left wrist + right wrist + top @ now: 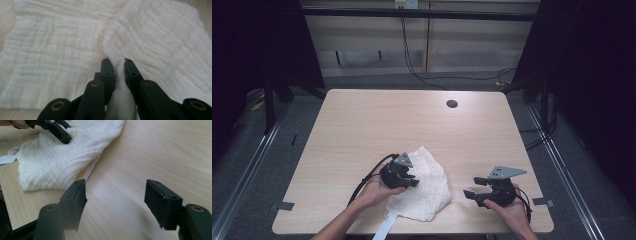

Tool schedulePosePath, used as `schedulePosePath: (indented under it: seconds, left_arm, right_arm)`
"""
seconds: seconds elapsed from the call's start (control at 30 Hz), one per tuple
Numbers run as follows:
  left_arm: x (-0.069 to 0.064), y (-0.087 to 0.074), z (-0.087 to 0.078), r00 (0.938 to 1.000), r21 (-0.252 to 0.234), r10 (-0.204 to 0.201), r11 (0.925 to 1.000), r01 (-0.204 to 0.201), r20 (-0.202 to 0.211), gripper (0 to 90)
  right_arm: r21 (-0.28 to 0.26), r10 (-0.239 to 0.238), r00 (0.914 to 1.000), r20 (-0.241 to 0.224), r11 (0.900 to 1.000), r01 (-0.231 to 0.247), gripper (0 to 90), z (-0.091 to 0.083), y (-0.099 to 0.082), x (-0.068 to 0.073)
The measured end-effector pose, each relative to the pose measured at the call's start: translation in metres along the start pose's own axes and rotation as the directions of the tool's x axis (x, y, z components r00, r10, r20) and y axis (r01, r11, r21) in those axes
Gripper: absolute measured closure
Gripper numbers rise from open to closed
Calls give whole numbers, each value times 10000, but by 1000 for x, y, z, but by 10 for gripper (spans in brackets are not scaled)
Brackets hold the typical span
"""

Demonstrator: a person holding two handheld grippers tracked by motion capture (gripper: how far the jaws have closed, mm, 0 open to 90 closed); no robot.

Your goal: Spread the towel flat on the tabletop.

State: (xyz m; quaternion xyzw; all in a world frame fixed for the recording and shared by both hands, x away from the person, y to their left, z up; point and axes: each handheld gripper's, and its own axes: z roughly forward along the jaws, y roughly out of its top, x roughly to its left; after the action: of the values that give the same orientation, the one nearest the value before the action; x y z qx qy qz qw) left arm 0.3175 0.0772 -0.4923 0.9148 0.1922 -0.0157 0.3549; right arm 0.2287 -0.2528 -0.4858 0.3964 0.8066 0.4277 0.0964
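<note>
Left gripper (412, 181): jaws nearly together, clamped on a raised fold of the white cloth (424, 185). In the left gripper view a pinched ridge of fabric (119, 75) runs up between the two black jaws and out past their tips; pads press it from both sides. Gripper sits over the cloth's left half as seen from above, tips pointing toward the right gripper. Left hand (379, 192) wraps the gripper body from the near side; cable trails off to the hand's left.

Cloth: white, woven w/ a grid texture, crumpled, lying flat on the wooden table (362, 125) apart from the pinched fold. Spreads away ahead of the left jaws to both sides. A narrow white strip (384, 227) extends from its near edge to the table's front edge. Cloth lies between the two grippers, closer to the left one.

Right gripper (474, 187): jaws wide apart, nothing between them. In the right gripper view bare tabletop shows in the gap; cloth's edge (62, 162) lies just beyond the left-hand jaw, not touching it. Tips point toward the cloth, near but clear of it. Right hand (507, 205) holds the body from the near side; grey plate on top. Left gripper's jaws (60, 131) visible farther off, on the cloth.
</note>
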Motion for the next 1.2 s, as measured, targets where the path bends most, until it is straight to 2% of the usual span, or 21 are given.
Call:
schedulePosePath:
  seconds: [0.13,0.2,0.27,0.33,0.37,0.43,0.47,0.6,0.73,0.77,0.8,0.83,0.87,0.9,0.97,1.07,1.17,1.2]
  left_arm:
    - [-7,3,4,9998,-12,197,9998,-196,73,799]
    - [-8,3,4,9998,15,199,9998,-199,82,791]
    - [-7,3,4,9997,-37,25,10000,-24,246,774]
    - [-6,3,3,9992,-135,-64,9999,69,389,691]
    - [-5,3,2,9989,-261,-231,9994,242,403,649]
    - [-3,5,-6,9983,-500,-278,9983,304,517,566]
    - [-3,6,-13,9989,-597,-299,9977,320,349,536]
    - [1,3,-48,9984,-1515,-571,9869,564,-5,454]
    - [6,-18,-76,9933,-1424,-687,9883,550,-927,423]
    - [6,-18,-76,9933,-1424,-687,9883,550,-927,423]
    - [10,-36,-84,9848,-1737,-1091,9811,849,-1349,430]
    - [10,-36,-84,9848,-1737,-1091,9811,849,-1349,453]
    - [13,-50,-85,9764,-2003,-1398,9740,1057,-1647,468]
    - [16,-55,-83,9788,-1887,-1468,9748,1186,-1431,474]
    - [17,-59,-84,9793,-1667,-1307,9805,1045,-1548,486]
    - [22,-61,-92,9767,-2118,-1583,9692,1256,-1451,488]
    - [27,-65,-93,9704,-2088,-1732,9684,1367,-1680,485]
    - [27,-65,-93,9704,-2088,-1732,9684,1367,-1680,485]
  right_arm:
    - [-7,-37,10000,-48,10000,37,336,1,1,1]
    - [-27,-74,9999,-69,10000,74,336,1,1,2]
    - [-62,-89,9999,-80,9999,88,336,1,1,2]
    - [-100,-68,10000,-43,9999,68,336,1,2,3]
    - [-128,-24,10000,-72,9999,23,341,0,3,3]
    - [-258,8,9999,-111,9997,-11,347,-2,5,5]
    - [-301,9,9999,-141,9995,-13,354,-4,7,6]
    - [-570,-7,9993,-370,9984,-14,416,-10,16,17]
    - [-374,-254,9972,-705,9990,228,463,-2,25,35]
    - [-374,-254,9972,-705,9990,228,463,-2,25,35]
    - [-293,-588,9924,-1077,9980,559,462,7,35,47]
    - [-293,-588,9924,-1077,9980,559,462,7,35,47]
    - [-373,-870,9837,-1577,9959,821,474,16,44,58]
    - [-377,-965,9812,-1669,9951,914,494,20,48,62]
    - [-343,-1235,9707,-2062,9923,1190,531,31,59,74]
    - [-175,-1535,9529,-2614,9879,1544,587,53,71,95]
    - [138,-1616,9405,-2989,9847,1736,624,78,76,114]
    - [138,-1616,9405,-2989,9847,1736,624,78,76,114]
